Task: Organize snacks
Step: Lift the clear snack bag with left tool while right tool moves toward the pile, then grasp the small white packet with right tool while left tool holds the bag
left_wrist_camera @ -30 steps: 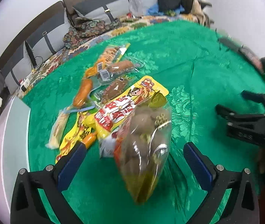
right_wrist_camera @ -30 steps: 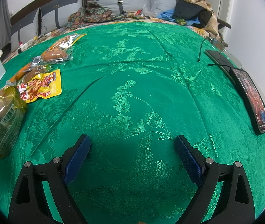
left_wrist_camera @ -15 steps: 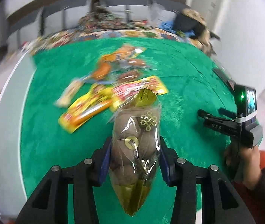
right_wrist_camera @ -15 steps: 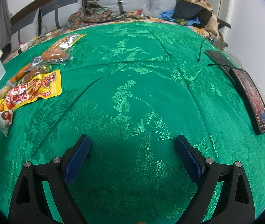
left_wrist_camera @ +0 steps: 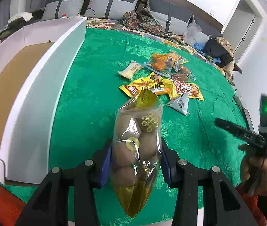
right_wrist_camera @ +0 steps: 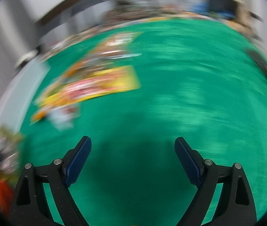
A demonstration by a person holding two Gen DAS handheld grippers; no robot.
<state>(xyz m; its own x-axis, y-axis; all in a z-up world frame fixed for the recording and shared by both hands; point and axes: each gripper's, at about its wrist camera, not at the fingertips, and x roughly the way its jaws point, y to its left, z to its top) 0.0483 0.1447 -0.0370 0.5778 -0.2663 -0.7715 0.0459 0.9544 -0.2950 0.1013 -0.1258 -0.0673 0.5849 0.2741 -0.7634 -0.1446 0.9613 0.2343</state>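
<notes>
My left gripper (left_wrist_camera: 136, 162) is shut on a clear bag of brown round snacks with gold print (left_wrist_camera: 137, 131), held off the green cloth. Beyond it lies a pile of snack packets (left_wrist_camera: 163, 79): yellow ones, orange ones, a pale bar and a small grey triangular pack (left_wrist_camera: 180, 103). A white box with a brown cardboard floor (left_wrist_camera: 11, 86) stands at the left. My right gripper (right_wrist_camera: 133, 160) is open over bare green cloth in a blurred right wrist view, with the yellow and red packets (right_wrist_camera: 95, 88) off to its upper left. It also shows at the right edge of the left wrist view (left_wrist_camera: 246, 133), held by a hand.
The green cloth (left_wrist_camera: 95, 94) covers the table. A sofa with grey cushions (left_wrist_camera: 114, 1) and piled clothes (left_wrist_camera: 218, 50) lie beyond the far edge. A dark flat device (left_wrist_camera: 244, 111) lies near the right edge. Something orange-red (left_wrist_camera: 0, 203) shows at the near left corner.
My left gripper closed on the bag of brown snacks, lifted it and swung left toward the white box. The right gripper started moving, turning toward the snack pile; its view is now blurred.
</notes>
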